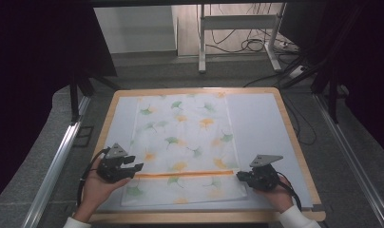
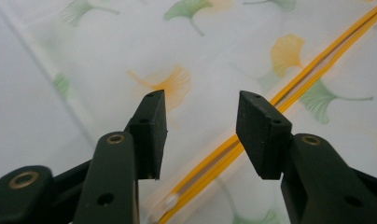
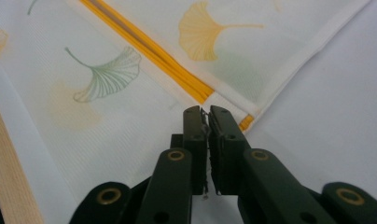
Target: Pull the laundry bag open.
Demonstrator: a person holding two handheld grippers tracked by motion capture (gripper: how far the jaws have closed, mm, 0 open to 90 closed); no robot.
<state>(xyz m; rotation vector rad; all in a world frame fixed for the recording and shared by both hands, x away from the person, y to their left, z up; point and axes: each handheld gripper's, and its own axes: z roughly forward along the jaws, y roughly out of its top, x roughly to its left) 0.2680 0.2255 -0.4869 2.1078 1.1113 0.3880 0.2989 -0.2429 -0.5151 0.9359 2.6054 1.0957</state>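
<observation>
Lying under open left claw point(image 2: 200, 135), yellow zipper point(image 2: 289, 88), mesh bag point(image 2: 130, 56)

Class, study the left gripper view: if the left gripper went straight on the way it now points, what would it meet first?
Probably the orange zipper of the leaf-print mesh bag. The left gripper stands open, empty, angled down at the bag, with the zipper running between its jaws. How far above the fabric it hangs is unclear.
</observation>
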